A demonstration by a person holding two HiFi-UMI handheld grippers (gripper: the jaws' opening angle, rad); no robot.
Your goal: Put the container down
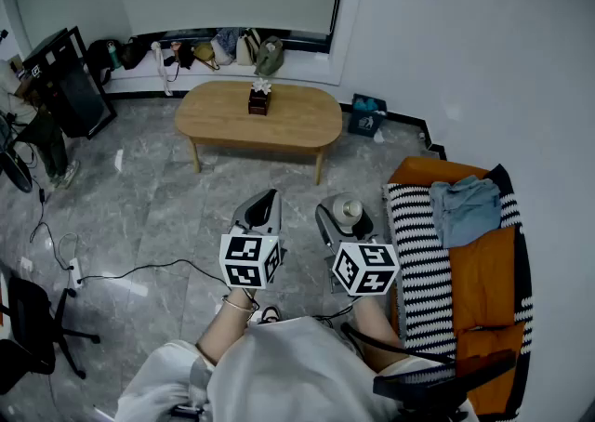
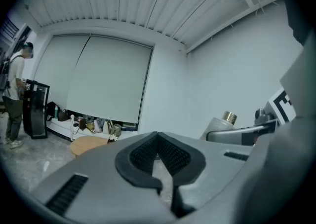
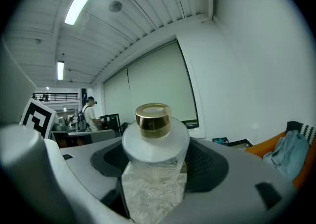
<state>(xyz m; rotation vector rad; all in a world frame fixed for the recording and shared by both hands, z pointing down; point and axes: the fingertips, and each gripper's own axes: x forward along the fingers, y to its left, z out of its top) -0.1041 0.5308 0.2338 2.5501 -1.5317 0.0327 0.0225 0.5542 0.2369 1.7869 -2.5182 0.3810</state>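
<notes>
The right hand-held gripper (image 3: 157, 161) grips a frosted container (image 3: 154, 141) with a gold cap (image 3: 153, 118), just left of the orange sofa (image 1: 483, 271). The left hand-held gripper (image 2: 158, 141) is closed and empty.

A bottle (image 3: 155, 144) of frosted, translucent white finish, crinkled and icy-looking lower down, carries a polished gold cap (image 3: 153, 119) with a metallic sheen. It sits between the black, ribbed, rubber-like pads (image 3: 207, 161) of the right gripper (image 3: 158, 161), whose shell is smooth matt grey plastic. The left gripper (image 2: 159, 156) shows the same matt grey shell and finely ribbed black pad faces (image 2: 140, 155). Below, the floor (image 1: 158, 216) is glossy grey marble-patterned stone or tile, and the oval coffee table (image 1: 288, 123) is smooth light wood. The sofa (image 1: 483, 271) wears orange cloth, a black-and-white striped knit throw (image 1: 418, 243) and a faded blue denim garment (image 1: 468, 206).
</notes>
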